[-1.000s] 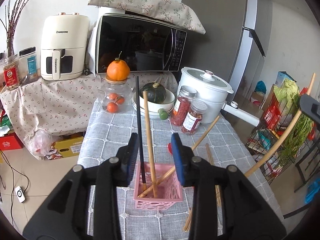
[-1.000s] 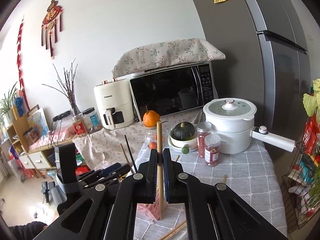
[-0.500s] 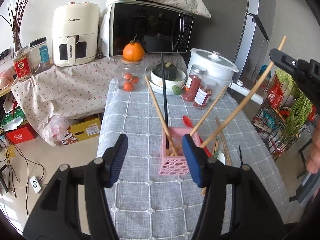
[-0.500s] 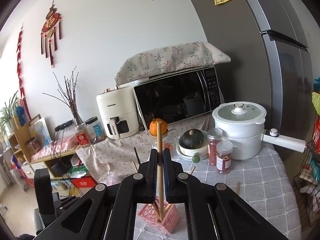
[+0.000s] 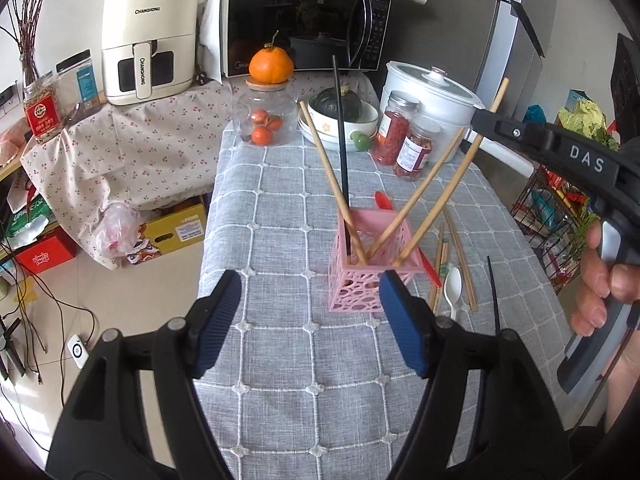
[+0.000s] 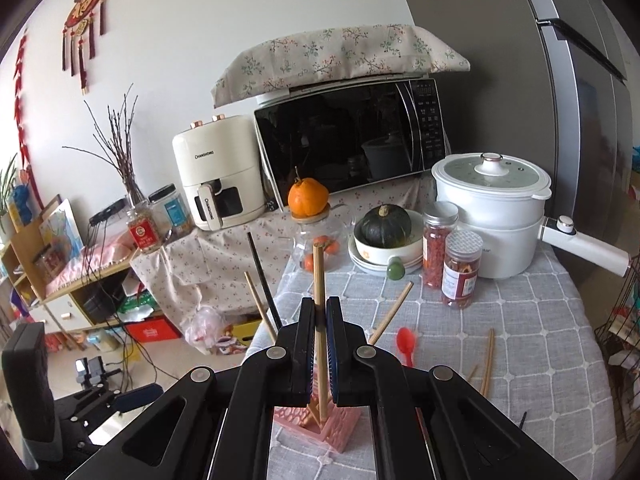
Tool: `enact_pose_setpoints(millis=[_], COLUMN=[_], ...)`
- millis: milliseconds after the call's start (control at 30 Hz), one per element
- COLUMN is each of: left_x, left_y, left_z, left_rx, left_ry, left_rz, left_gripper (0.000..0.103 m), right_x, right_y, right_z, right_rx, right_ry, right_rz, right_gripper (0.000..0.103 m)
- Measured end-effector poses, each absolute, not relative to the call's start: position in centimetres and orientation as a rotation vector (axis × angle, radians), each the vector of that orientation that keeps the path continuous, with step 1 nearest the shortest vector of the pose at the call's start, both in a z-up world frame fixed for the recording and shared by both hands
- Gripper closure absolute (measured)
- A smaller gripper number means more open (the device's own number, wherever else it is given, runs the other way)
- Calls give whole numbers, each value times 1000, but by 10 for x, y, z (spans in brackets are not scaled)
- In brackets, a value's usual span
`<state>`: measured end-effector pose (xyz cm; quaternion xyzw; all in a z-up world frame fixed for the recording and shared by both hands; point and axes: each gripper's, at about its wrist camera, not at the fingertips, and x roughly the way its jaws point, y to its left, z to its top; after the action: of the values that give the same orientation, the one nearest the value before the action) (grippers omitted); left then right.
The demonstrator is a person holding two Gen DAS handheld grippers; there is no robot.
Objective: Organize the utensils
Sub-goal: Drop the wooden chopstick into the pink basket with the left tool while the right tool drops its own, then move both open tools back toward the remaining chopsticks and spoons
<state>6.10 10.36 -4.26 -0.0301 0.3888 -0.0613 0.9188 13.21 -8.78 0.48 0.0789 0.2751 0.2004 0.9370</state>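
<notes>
while the right gripper (image 6: 319, 346) keeps its fingers clamped on a wooden chopstick (image 5: 452, 184), that stick's lower end has now sunk into the pink basket (image 5: 374, 270), beside two other wooden sticks and a black one; a second ago it hung off to the basket's right. the left gripper (image 5: 310, 322) has pulled back to the basket's near side, fingers wide apart and empty. releasing looks like the next step. more chopsticks (image 5: 454, 256), a white spoon (image 5: 453, 284) and a red spoon (image 6: 407, 340) lie just right of the basket, so sorting is only partly done.
</notes>
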Motion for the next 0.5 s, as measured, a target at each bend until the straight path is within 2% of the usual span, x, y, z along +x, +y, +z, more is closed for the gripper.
enact_pose_setpoints(millis=[167,267,333,500], left_x=[60,60,60,61], left_y=[100,97,94,85], left_z=[-42,-42,-42,-43], left_rx=[-55,-56,-56,-50], left_ry=[802,802,804,818], left_rz=[-129,-133,-139,-163], left_gripper=[27,24,23,21], right_x=[135,133,129,119], right_y=[-92,-97,-103,-127], right_z=[-1,2,7,19], right_rx=[174,183,194,212], right_ry=[584,573,552,519], right_rz=[405,393,388,363], right_gripper=[94,73,49,35])
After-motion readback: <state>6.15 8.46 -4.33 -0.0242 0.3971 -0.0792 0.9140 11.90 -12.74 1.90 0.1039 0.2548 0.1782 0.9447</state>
